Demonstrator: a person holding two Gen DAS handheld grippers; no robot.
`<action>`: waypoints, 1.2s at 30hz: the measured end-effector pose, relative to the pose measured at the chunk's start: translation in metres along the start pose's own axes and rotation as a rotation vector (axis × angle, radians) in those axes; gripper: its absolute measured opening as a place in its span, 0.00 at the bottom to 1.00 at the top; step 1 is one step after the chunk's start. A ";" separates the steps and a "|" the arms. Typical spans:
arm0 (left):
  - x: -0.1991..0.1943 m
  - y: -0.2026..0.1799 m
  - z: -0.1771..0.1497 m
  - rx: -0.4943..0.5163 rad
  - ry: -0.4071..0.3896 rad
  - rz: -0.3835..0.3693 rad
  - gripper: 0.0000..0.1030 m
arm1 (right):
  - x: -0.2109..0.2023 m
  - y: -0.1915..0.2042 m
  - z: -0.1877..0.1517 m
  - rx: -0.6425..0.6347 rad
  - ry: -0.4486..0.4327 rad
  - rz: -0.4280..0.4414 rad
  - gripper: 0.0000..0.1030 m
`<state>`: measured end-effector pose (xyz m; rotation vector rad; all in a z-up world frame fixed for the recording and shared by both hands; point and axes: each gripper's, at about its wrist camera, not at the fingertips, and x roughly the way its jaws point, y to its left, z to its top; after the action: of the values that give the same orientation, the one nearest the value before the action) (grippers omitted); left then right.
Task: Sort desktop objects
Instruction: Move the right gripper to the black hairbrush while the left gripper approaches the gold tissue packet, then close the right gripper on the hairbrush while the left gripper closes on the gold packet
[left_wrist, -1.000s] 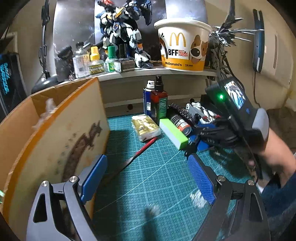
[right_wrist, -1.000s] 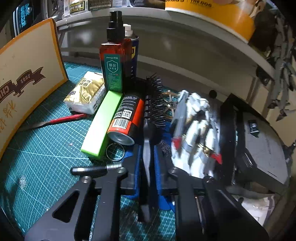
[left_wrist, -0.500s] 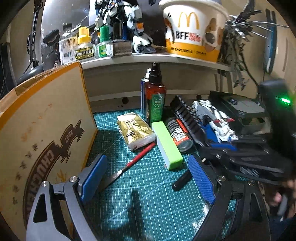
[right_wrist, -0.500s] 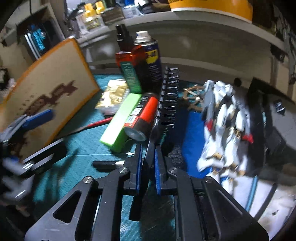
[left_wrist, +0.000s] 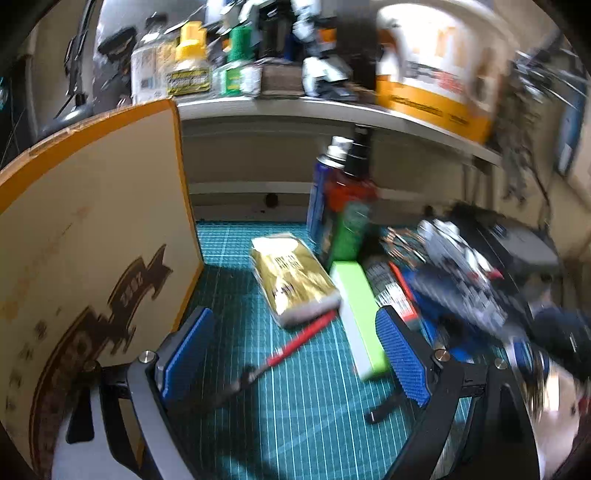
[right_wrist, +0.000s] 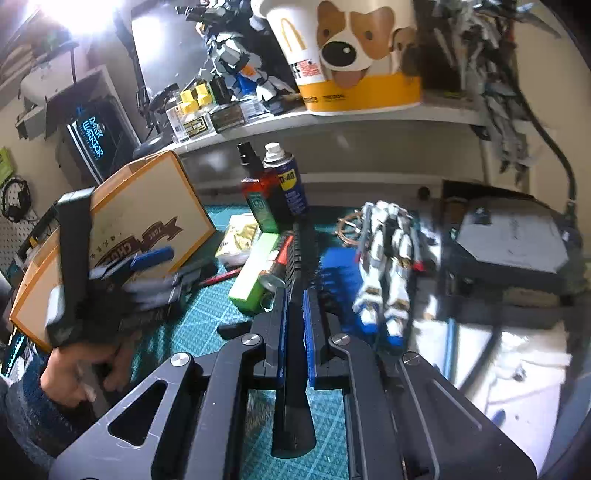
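My right gripper (right_wrist: 294, 295) is shut on the handle of a black hairbrush (right_wrist: 301, 254) and holds it lifted above the green cutting mat (right_wrist: 199, 325). My left gripper (left_wrist: 295, 347) is open and empty, low over the mat (left_wrist: 295, 424), and also shows in the right wrist view (right_wrist: 155, 266). Between its fingers lie a red-handled craft knife (left_wrist: 295, 343) and a green box (left_wrist: 360, 317). A gold packet (left_wrist: 291, 277), a red spray can (left_wrist: 391, 291), an amber pump bottle (left_wrist: 351, 221), a blue WD-40 can (right_wrist: 290, 184) and a white robot model (right_wrist: 388, 258) lie beyond.
A tan cardboard box with an orange rim (left_wrist: 92, 240) stands at the left. A shelf (left_wrist: 295, 107) with bottles, a robot figure and a McDonald's bucket (right_wrist: 351, 55) runs along the back. A black device (right_wrist: 513, 236) sits at the right.
My right gripper has lifted the hairbrush up and back from the pile. My left gripper has moved forward over the mat, toward the knife and green box.
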<state>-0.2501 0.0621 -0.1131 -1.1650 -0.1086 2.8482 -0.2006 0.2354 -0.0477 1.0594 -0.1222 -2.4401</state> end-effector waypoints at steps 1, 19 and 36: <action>0.006 0.001 0.004 -0.016 0.006 0.004 0.87 | 0.001 -0.001 -0.001 0.005 -0.001 0.003 0.08; 0.052 0.010 0.016 -0.061 0.114 0.002 0.24 | 0.000 -0.002 -0.012 -0.029 0.043 -0.029 0.04; -0.049 0.009 0.002 0.018 -0.021 -0.066 0.15 | 0.056 -0.003 -0.028 -0.116 0.183 -0.219 0.35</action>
<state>-0.2171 0.0490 -0.0778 -1.1069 -0.1196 2.7991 -0.2150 0.2157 -0.1060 1.2954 0.2026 -2.4885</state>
